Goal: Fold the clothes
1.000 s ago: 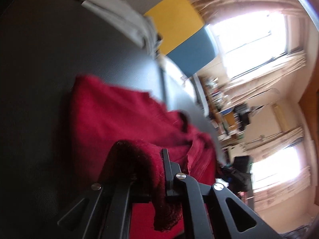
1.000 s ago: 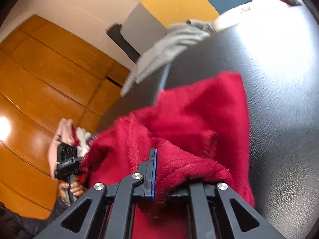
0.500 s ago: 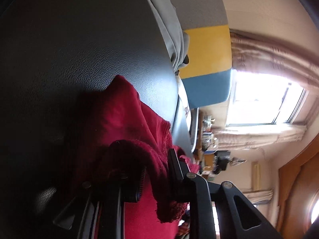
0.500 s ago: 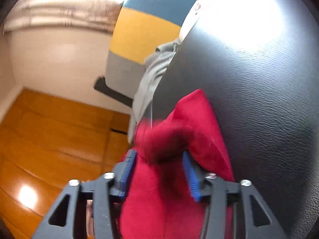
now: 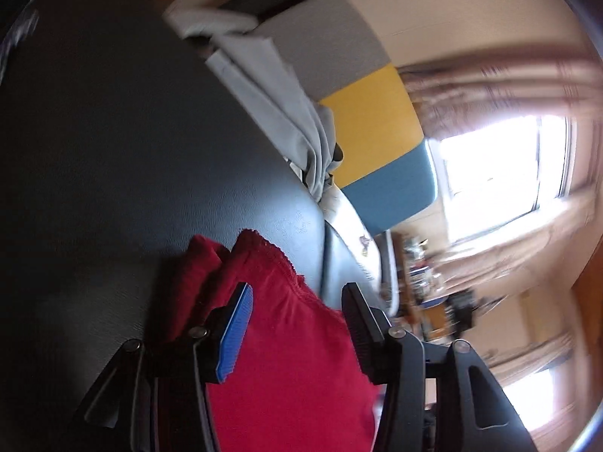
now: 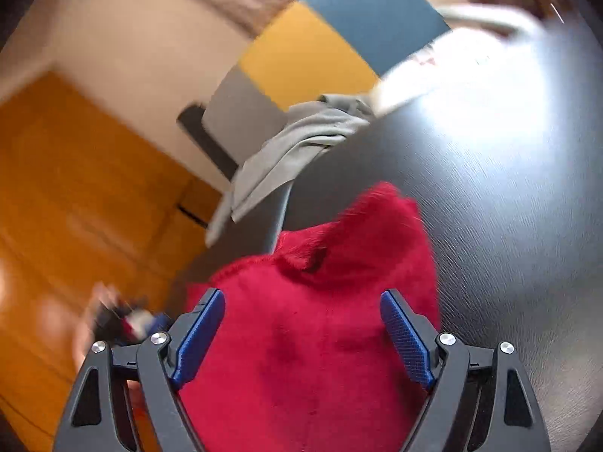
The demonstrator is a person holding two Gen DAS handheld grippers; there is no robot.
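Each wrist camera looks forward and downward along its own claw, close above the red garment (image 5: 297,358) on the dark tabletop (image 5: 113,150); both views share the garment, tabletop and tricolour chair (image 6: 312,56).

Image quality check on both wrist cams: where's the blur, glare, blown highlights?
Left wrist view: window blown out, room beside it smeared by motion blur, black leather surface underexposed; red garment and left gripper sharp. Right wrist view: strong glare on the leather, wooden floor and chair blurred; right gripper crisp. Heavy fisheye bending in both.
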